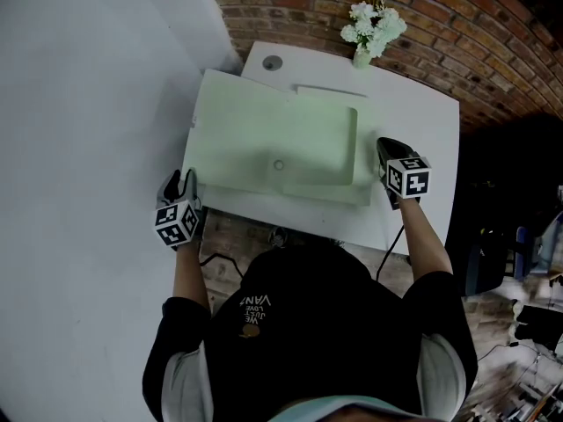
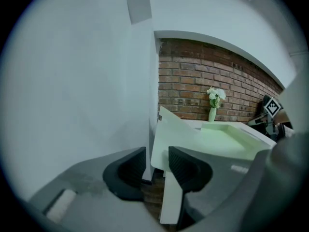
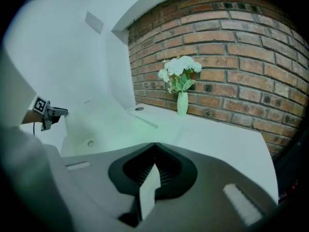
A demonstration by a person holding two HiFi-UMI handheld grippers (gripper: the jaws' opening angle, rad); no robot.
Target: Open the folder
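Observation:
A pale green folder (image 1: 273, 143) with a round snap lies across the white table (image 1: 413, 121), its left side tilted up off the tabletop. My left gripper (image 1: 181, 185) is at the folder's near left corner (image 2: 161, 146). That corner runs in between the jaws and lies along the right pad (image 2: 183, 167); the jaws are narrow and closed on it. My right gripper (image 1: 387, 152) is at the folder's right edge. In the right gripper view its pads (image 3: 161, 170) are shut on a thin pale sheet edge (image 3: 148, 190) of the folder.
A small vase of white flowers (image 1: 371, 29) stands at the table's far edge against the brick wall (image 1: 457, 33). A white wall (image 1: 88, 104) runs close along the left. A round cable hole (image 1: 272, 61) sits at the far left corner of the table.

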